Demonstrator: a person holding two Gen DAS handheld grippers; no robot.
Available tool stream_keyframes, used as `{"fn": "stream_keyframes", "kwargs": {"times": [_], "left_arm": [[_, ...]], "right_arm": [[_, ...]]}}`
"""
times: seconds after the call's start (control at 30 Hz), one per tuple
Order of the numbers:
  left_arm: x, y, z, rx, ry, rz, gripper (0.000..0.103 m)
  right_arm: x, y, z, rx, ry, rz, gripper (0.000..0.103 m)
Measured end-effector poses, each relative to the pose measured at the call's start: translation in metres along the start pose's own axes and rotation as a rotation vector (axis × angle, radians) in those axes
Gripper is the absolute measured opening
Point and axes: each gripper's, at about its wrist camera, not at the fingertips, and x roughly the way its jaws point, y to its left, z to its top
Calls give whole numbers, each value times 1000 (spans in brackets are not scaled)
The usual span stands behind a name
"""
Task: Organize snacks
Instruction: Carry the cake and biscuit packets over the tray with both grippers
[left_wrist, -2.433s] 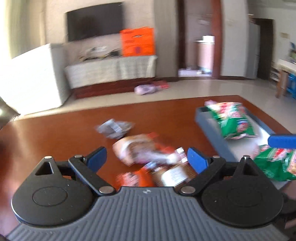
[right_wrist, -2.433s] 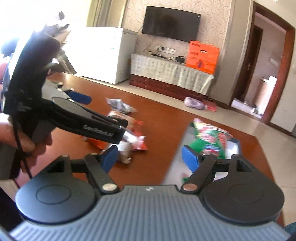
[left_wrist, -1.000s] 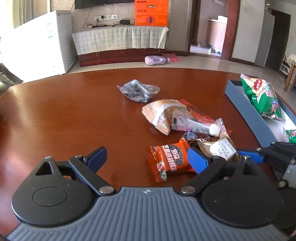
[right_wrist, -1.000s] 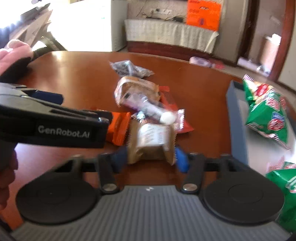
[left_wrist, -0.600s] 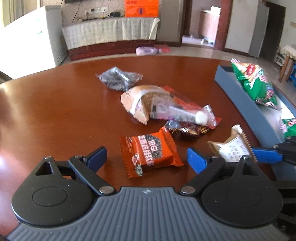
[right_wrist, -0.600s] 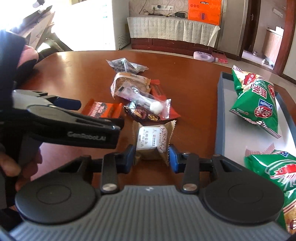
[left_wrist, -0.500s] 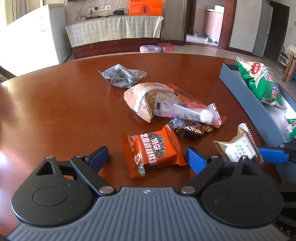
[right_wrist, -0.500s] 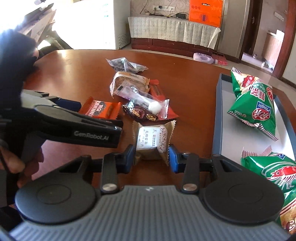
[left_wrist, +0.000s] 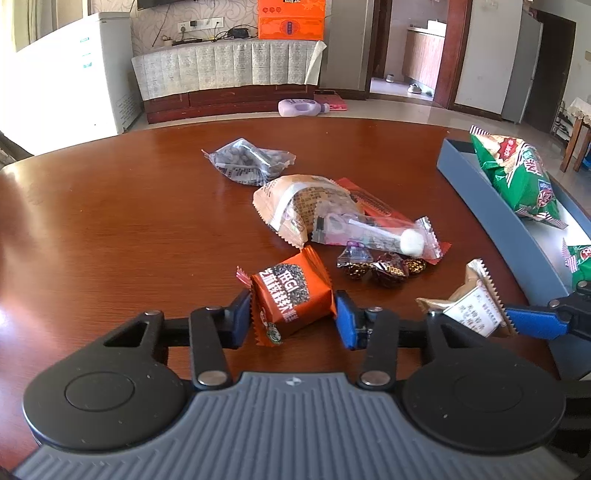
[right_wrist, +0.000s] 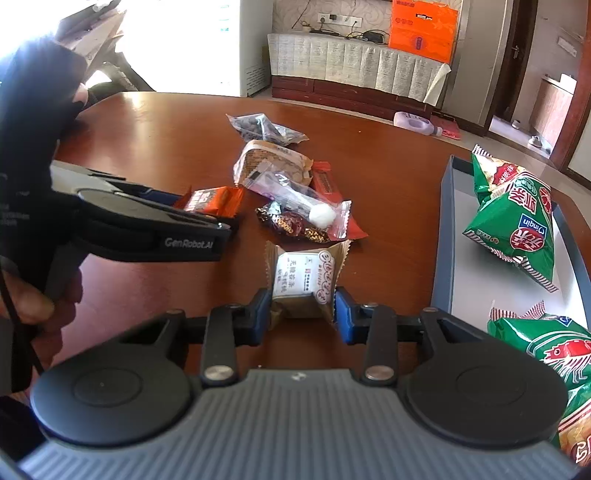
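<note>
Two green bags (right_wrist: 517, 218) lie in the tray (right_wrist: 441, 258); the left gripper (left_wrist: 291, 314) clamps an orange packet (left_wrist: 291, 295), the right gripper (right_wrist: 301, 314) a beige packet (right_wrist: 304, 280); several snacks remain on the worktop (left_wrist: 129, 221)

Orange packet (left_wrist: 291, 295), green chip bags (right_wrist: 513, 218), blue-grey tray (right_wrist: 441, 236), red-brown table (left_wrist: 129, 229).

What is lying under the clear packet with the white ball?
Under the clear packet lie the tan bread bag and a red wrapper. The wrapper's covered middle cannot be seen.
</note>
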Motion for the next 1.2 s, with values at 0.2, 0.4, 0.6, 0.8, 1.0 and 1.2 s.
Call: {"fn": "stream_keyframes", "kwargs": {"times": [0.2,0.4,0.6,0.8,1.0,1.2], "left_arm": [[-2,0,-1,-13,-4,-3,51],[0,3,-2,-6,-3,26,51],[-3,6,0,-23,-10,30,51],[-7,6,2,-21,-26,48,51],[-10,7,3,-20,-33,58,51],[-17,8,5,-29,-52,65,51]], "right_arm": [[-3,4,1,-14,-10,14,40],[0,6,-1,-29,1,16,40],[-6,5,1,-21,-20,25,39],[-16,3,4,-8,-51,38,39],[-21,5,6,-8,-65,48,39],[-28,5,9,-11,-87,56,39]]}}
